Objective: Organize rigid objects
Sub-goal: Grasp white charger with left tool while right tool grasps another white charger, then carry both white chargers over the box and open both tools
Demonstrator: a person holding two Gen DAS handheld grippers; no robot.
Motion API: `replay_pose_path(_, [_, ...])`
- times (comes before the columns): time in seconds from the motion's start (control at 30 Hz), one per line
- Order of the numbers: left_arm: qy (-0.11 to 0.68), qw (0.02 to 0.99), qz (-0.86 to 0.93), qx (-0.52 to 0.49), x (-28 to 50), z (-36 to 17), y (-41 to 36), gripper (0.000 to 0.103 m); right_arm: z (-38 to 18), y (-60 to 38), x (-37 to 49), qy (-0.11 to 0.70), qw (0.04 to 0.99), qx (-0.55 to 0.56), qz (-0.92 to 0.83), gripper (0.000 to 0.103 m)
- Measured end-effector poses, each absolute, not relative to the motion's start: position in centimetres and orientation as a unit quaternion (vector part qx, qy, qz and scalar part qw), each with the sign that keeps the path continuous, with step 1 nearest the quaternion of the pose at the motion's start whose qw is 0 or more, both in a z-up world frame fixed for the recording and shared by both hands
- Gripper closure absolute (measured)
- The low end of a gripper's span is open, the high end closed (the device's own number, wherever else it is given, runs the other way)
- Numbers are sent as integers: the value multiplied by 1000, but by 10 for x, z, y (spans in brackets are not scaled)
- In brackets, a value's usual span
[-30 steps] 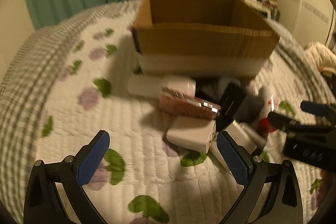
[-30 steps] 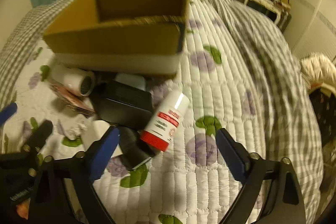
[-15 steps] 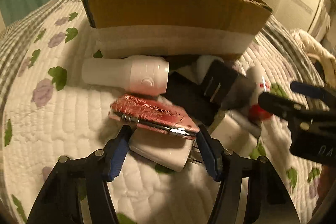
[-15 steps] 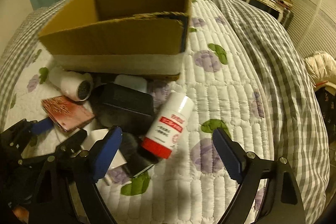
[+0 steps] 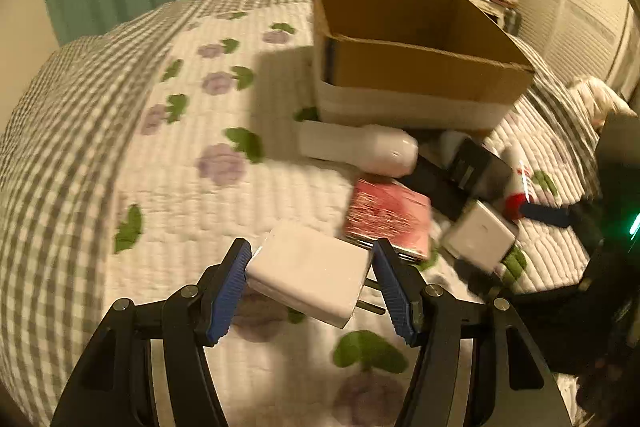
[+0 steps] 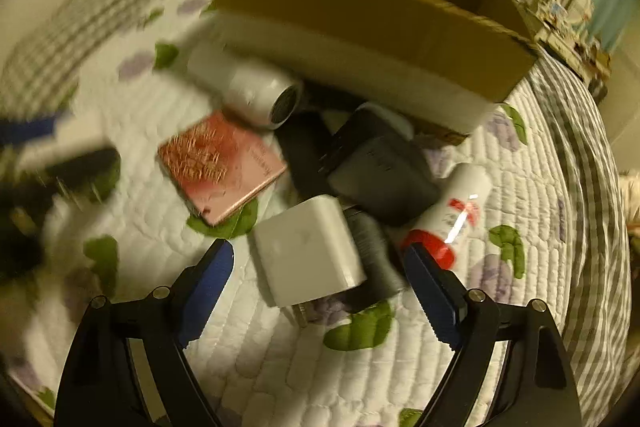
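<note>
charger point(image 5: 308, 277) now sits clamped between my left tongs point(image 5: 310, 287), lifted clear of the pile, where a second ago those tongs gaped wide over the bed point(image 5: 120, 167). that's one piece ready for the box point(image 5: 420, 75) behind the heap. my right tongs point(image 6: 320, 291) stand open, low over the second charger point(image 6: 308, 251), touching nothing. red case point(image 6: 220, 171), dryer point(image 6: 256, 95) and bottle point(image 6: 452, 215) wait on the quilt.

Matt brown cardboard box point(image 5: 420, 75); quilted cloth bedspread point(image 5: 160, 187); smooth white plastic charger point(image 5: 308, 273).
</note>
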State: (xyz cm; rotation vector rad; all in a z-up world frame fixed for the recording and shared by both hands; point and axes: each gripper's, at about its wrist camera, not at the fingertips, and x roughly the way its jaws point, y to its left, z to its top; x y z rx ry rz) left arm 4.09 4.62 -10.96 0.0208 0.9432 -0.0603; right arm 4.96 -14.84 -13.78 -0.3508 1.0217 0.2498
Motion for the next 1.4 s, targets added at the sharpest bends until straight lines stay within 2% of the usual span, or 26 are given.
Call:
replay_pose_path(0.23, [453,891,-30,0,50,-114,53,40,-159,-128,55,481,844,-214,102,16])
replay_pose_path(0.33, [456,890,-33,-3,54,-117,52,40,-163,-122,58,469,849,-227,95,34])
replay_pose_path(0.37, [456,889,-34,-3,55,-117,51,40,-162,-118,56,458,850,-244,90,47])
replay_pose_path(0.43, [454,890,-36,0,54,-114,48,40,-162,-116,54,454,850,-251,91,47])
replay_pose_path(0.6, [437,898,-42,1,50,-93,40,40,-131,-134,37,432,879,-175,105,50])
replay_pose_path(0.8, [398,916,-55,-3,53,-42,28,40,-55,-167,36,388,912,-92,101,51])
replay_pose_path(1.07, [345,937,-58,-6,91,24,18,40,36,-192,68,335,936,-43,100,51])
replay_pose_path(1.2, [335,941,-52,10,123,34,8,40,62,-204,102,329,938,-30,103,51])
replay_pose_path(1.4, [348,936,-56,11,174,21,-8,40,76,-212,147,324,938,-48,109,51])
